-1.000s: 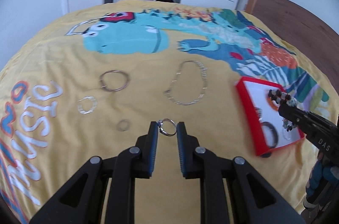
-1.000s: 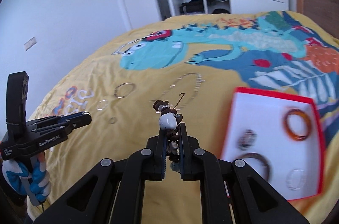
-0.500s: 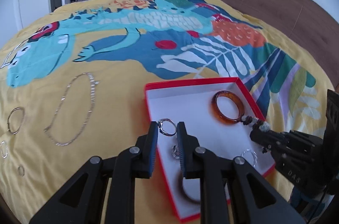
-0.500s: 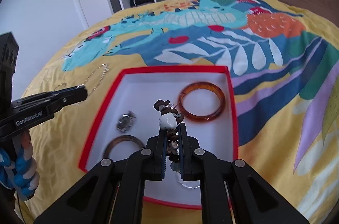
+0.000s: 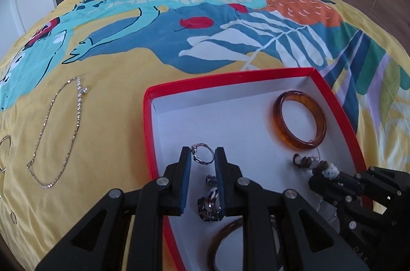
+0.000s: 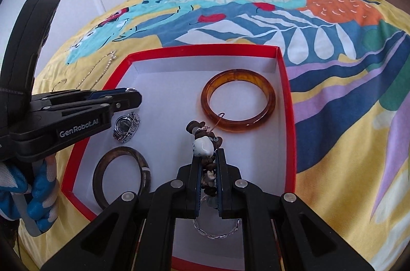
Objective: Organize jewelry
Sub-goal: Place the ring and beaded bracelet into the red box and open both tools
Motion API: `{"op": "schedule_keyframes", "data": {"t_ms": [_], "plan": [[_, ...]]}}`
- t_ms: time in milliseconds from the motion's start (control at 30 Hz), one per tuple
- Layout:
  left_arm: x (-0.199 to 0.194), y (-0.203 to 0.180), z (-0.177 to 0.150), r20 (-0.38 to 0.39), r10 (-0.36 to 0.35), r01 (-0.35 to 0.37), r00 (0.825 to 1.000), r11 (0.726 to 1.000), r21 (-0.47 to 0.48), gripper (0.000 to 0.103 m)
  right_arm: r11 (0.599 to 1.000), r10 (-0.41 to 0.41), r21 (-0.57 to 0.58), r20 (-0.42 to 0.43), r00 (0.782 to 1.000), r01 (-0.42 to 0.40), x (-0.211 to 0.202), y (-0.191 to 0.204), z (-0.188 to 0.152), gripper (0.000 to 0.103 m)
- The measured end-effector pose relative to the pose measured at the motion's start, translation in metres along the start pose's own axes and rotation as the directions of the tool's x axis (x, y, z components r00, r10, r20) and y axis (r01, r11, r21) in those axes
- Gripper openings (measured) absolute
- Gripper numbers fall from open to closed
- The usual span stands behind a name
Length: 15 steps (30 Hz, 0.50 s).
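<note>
Left gripper [image 5: 202, 157] pinches a ring [image 5: 202, 154], right gripper [image 6: 207, 160] clamps a beaded earring [image 6: 203, 143]; lower both over the box [image 6: 285, 102], release toward 12 o'clock

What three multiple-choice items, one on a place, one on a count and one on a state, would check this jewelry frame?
1. Where does the silver chain necklace lie?
A. inside the red box
B. on the yellow bedspread, outside the box
C. in the right gripper

2. How many bangles lie in the red box?
A. one
B. two
C. four

3. What is the right gripper doing?
A. shut on the beaded piece
B. open and holding nothing
C. shut on the wristwatch

Answers:
1. B: the chain rests on the bedspread left of the box wall.
2. B: an amber bangle and a dark brown bangle rest on the white floor.
3. A: the beaded piece with its white bead is pinched between the fingers, while the wristwatch lies loose in the box.
</note>
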<state>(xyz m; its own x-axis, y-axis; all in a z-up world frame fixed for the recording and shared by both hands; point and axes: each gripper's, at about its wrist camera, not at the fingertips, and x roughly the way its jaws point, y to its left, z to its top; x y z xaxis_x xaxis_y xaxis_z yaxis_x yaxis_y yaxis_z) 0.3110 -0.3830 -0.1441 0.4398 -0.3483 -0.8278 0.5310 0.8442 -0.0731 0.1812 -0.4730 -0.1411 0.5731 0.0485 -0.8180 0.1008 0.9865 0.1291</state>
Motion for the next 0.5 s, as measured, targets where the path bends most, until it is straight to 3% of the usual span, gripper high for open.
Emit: {"op": "schedule_keyframes", "data": {"t_ms": [367, 467, 500], "plan": [[0.01, -0.008, 0.005, -0.052, 0.009, -0.006, 0.999, 0.999, 0.048, 0.02, 0.999, -0.027, -0.035, -0.051, 0.998, 0.025, 0.002, 0.007, 0.001, 0.012], [0.007, -0.005, 0.007, -0.045, -0.024, 0.025, 0.999, 0.999, 0.025, 0.023, 0.999, -0.024, -0.026, -0.048, 0.999, 0.023, -0.004, 0.007, 0.0, 0.019], [0.006, -0.004, 0.008, -0.044, -0.039, 0.039, 0.998, 0.999, 0.009, 0.025, 0.999, -0.029, -0.02, -0.044, 0.999, 0.028, -0.007, 0.006, 0.0, 0.027]]}}
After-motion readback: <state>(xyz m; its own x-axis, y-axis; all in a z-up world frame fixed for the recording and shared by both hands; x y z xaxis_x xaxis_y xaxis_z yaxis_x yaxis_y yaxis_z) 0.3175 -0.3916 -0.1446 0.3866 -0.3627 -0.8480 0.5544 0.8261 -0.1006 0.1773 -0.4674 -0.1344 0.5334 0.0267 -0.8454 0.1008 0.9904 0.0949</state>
